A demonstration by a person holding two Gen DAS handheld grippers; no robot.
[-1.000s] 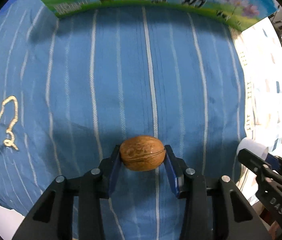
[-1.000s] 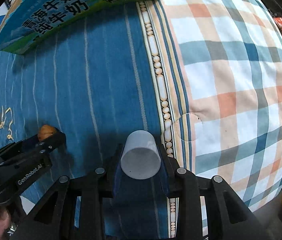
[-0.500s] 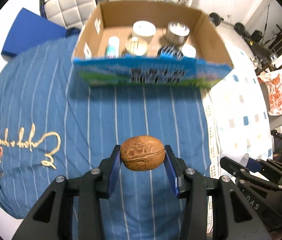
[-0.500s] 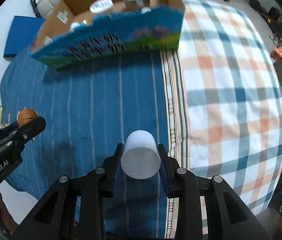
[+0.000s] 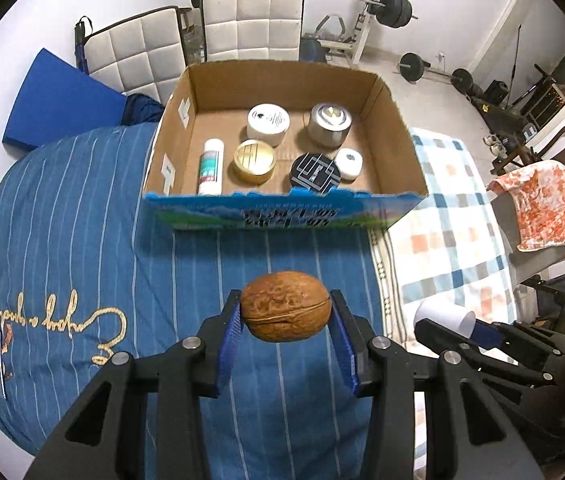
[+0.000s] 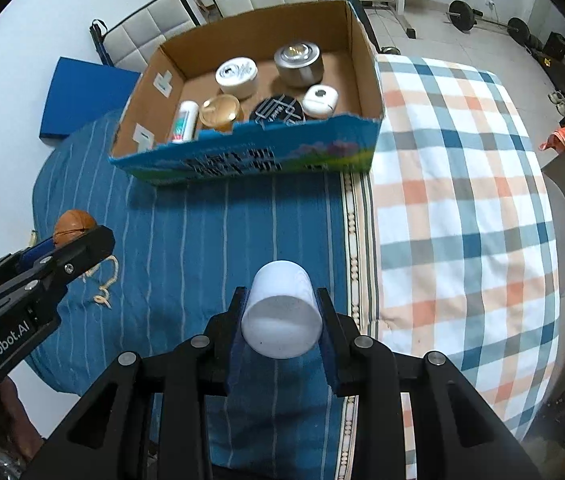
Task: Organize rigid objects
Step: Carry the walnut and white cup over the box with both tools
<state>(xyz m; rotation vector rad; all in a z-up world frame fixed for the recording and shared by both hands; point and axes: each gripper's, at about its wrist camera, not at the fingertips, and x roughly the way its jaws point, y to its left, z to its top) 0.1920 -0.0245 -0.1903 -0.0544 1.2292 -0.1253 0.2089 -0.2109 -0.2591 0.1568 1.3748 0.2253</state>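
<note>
**A:** What is each hand holding?

**B:** The left gripper (image 5: pixel 285 316) pinches a brown walnut (image 5: pixel 285 306) between its blue-padded fingers, lifted above a blue striped blanket (image 5: pixel 82 240). The right gripper (image 6: pixel 281 322) clamps a white cylinder (image 6: pixel 281 316) lying on its side, one flat end facing the camera. Both sets of jaws are pressed against what they hold, with no gap showing.

**A:** Where are the two grippers relative to each other?

**B:** Side by side and apart. From the right wrist camera, the left gripper enters at the lower left with the walnut at its tip. From the left wrist camera, the right one shows at the lower right, carrying the cylinder.

**A:** And what lies ahead of them?

**B:** An open cardboard box (image 5: pixel 386 100) sits on the bed beyond both grippers, its near wall printed in blue and green. Inside are a white tube (image 5: pixel 211 166) lying flat near the left wall, a gold-lidded tin (image 5: pixel 254 160), a black patterned tin (image 5: pixel 315 172), a small white jar (image 5: pixel 349 164), a larger white jar (image 5: pixel 268 122) and a silver tin (image 5: pixel 329 122).

**A:** Anything beside the blue blanket?

**B:** A checked cover (image 6: pixel 462 200) in orange, teal and white fills the bed's right side. White padded chairs (image 5: pixel 252 24) stand behind the box.
</note>
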